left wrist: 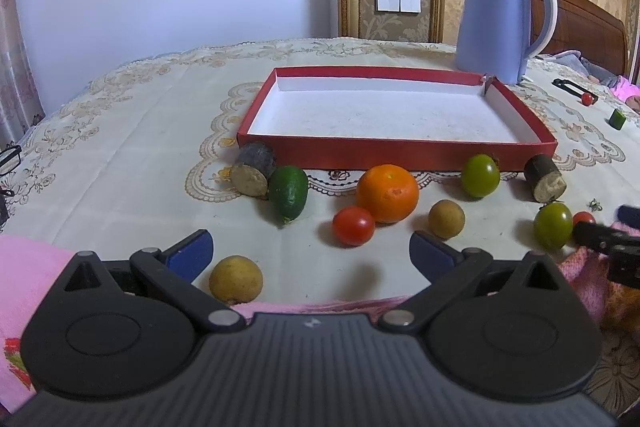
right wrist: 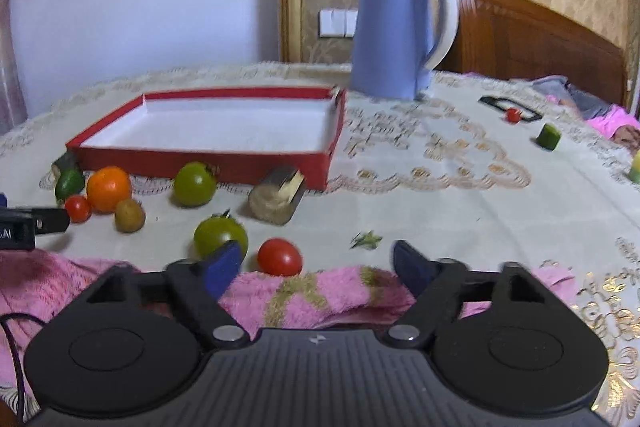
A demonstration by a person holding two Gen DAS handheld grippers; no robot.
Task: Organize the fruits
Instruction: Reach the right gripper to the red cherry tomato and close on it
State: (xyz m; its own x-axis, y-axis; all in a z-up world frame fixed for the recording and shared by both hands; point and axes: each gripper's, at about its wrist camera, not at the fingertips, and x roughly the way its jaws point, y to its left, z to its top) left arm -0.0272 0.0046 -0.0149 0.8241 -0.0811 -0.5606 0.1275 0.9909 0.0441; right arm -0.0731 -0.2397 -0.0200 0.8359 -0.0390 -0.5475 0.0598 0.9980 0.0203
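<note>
An empty red box (left wrist: 400, 153) with a white inside sits mid-table; it also shows in the right wrist view (right wrist: 200, 167). In front of it lie an orange (left wrist: 387, 193), a red tomato (left wrist: 353, 225), a green avocado-like fruit (left wrist: 288, 195), a brown longan (left wrist: 446, 219), a yellow fruit (left wrist: 236, 279) and two green tomatoes (left wrist: 480, 175) (left wrist: 553, 225). My left gripper (left wrist: 312, 251) is open and empty near the front edge. My right gripper (right wrist: 318, 261) is open and empty, just behind a red tomato (right wrist: 279, 257) and a green tomato (right wrist: 220, 235).
A blue kettle (left wrist: 496, 23) stands behind the box at the right. Two cut dark stalk pieces (left wrist: 254, 174) (left wrist: 545, 178) lie by the box's front corners. A pink towel (right wrist: 312, 295) covers the near table edge. A green chunk (right wrist: 548, 136) and a small red ball (right wrist: 513, 115) lie far right.
</note>
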